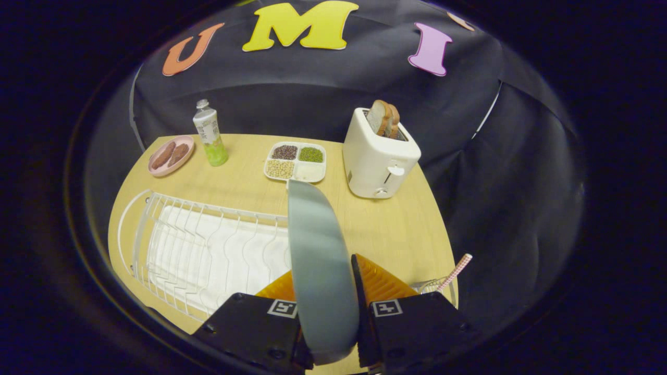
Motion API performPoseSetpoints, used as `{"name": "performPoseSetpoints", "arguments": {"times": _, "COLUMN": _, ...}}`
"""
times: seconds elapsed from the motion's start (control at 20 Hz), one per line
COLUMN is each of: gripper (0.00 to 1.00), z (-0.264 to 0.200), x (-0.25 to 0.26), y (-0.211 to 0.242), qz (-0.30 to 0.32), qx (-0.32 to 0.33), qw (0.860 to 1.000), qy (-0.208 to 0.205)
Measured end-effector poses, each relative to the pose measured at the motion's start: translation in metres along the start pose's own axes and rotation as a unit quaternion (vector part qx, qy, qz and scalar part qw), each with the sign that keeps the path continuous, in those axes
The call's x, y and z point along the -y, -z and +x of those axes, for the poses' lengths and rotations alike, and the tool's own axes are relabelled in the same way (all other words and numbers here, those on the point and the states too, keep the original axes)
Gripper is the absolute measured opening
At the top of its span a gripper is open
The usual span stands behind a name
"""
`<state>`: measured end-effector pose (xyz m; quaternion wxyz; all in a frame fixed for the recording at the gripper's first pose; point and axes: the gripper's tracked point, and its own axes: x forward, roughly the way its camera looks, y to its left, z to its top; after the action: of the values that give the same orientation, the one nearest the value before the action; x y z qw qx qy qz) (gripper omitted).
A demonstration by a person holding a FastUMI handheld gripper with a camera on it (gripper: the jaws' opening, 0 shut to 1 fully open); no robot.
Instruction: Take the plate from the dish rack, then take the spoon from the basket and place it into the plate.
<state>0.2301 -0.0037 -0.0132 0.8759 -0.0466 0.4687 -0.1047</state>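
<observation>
A grey-blue plate [318, 260] stands on edge between my gripper's [325, 284] two fingers, which press on it from both sides. It is lifted above the right end of the white wire dish rack [193, 245], which lies to the left of the fingers on a white mat. Just right of the fingers, the rim of a wire basket [435, 285] shows, with a pink checked spoon handle [456, 271] sticking up out of it.
On the wooden table [385, 229] beyond the fingers stand a white toaster [378, 156] with bread slices, a white divided tray of grains [296, 161], a bottle [210, 133] and a pink dish with brown food [171, 155]. The table's right edge runs close behind the basket.
</observation>
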Motion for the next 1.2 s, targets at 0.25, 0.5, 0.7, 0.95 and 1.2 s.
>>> {"name": "performPoseSetpoints", "arguments": {"times": 0.25, "gripper": 0.36, "z": -0.024, "x": -0.001, "y": -0.020, "qz": -0.019, "qx": 0.027, "qw": 0.999, "qy": 0.020}}
{"name": "performPoseSetpoints", "arguments": {"times": 0.5, "gripper": 0.36, "z": -0.071, "x": -0.004, "y": -0.002, "qz": 0.003, "qx": 0.075, "qw": 0.997, "qy": -0.032}}
{"name": "performPoseSetpoints", "arguments": {"times": 0.7, "gripper": 0.36, "z": -0.104, "x": -0.002, "y": 0.050, "qz": 0.028, "qx": 0.104, "qw": 0.989, "qy": -0.103}}
{"name": "performPoseSetpoints", "arguments": {"times": 0.95, "gripper": 0.36, "z": -0.101, "x": -0.019, "y": 0.134, "qz": 0.060, "qx": 0.096, "qw": 0.974, "qy": -0.195}}
{"name": "performPoseSetpoints", "arguments": {"times": 1.2, "gripper": 0.36, "z": -0.092, "x": -0.041, "y": 0.202, "qz": 0.136, "qx": 0.066, "qw": 0.944, "qy": -0.294}}
